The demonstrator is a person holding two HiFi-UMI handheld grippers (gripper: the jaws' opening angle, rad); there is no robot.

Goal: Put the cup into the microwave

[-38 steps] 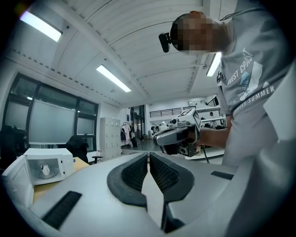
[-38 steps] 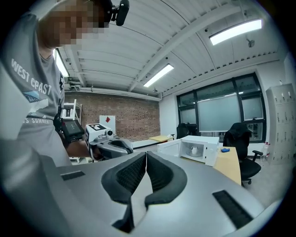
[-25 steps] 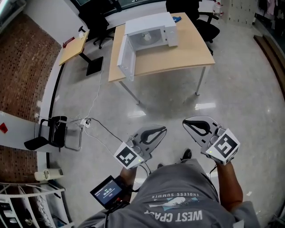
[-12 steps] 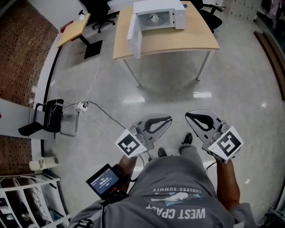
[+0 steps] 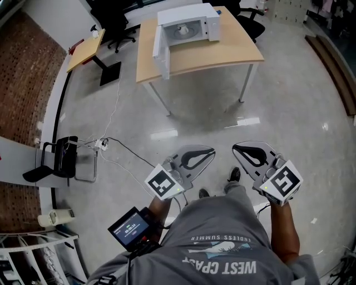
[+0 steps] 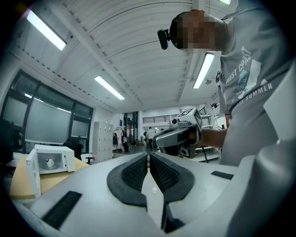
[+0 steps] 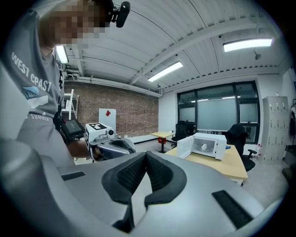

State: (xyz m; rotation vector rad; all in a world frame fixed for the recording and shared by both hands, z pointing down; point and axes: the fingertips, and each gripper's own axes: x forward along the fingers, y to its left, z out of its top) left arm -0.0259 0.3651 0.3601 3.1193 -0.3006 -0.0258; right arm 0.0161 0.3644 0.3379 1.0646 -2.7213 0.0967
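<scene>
Far ahead, the cup (image 5: 181,30) sits inside the open microwave (image 5: 186,14), nearer the left gripper's (image 6: 148,157) line. Left and right gripper (image 7: 146,154) both clenched, empty.

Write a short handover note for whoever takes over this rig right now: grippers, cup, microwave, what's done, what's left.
Left gripper: jaws together, empty.
Right gripper: jaws together, empty.
The person stands well back from the table.
The cup sits inside the microwave on the table; the door stands open.
Done: cup is in.
Left: nothing of the stated job; closing the door is possibly worthwhile.
</scene>
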